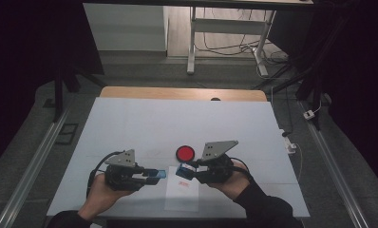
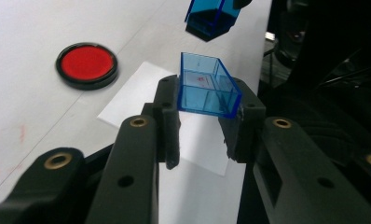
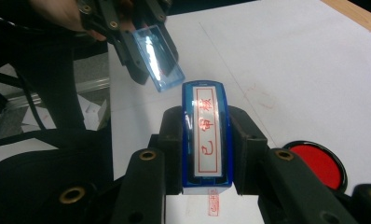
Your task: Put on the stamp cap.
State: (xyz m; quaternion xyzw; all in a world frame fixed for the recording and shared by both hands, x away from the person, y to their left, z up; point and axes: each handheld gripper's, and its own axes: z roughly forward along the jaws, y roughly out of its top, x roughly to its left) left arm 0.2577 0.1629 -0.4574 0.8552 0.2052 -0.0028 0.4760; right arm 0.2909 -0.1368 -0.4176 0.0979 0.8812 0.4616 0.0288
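My left gripper is shut on a clear blue plastic cap, held a little above the table with its hollow side facing away. My right gripper is shut on a blue rectangular stamp whose face shows red characters in a red frame. In the high view the cap and the stamp point at each other with a small gap between them, above a white sheet of paper. From the right gripper view the cap hangs just beyond the stamp's far end.
A round red ink pad in a black rim lies just behind the two grippers. The paper carries a red stamped mark. The white table top stretches away behind, with a wooden edge at the far side.
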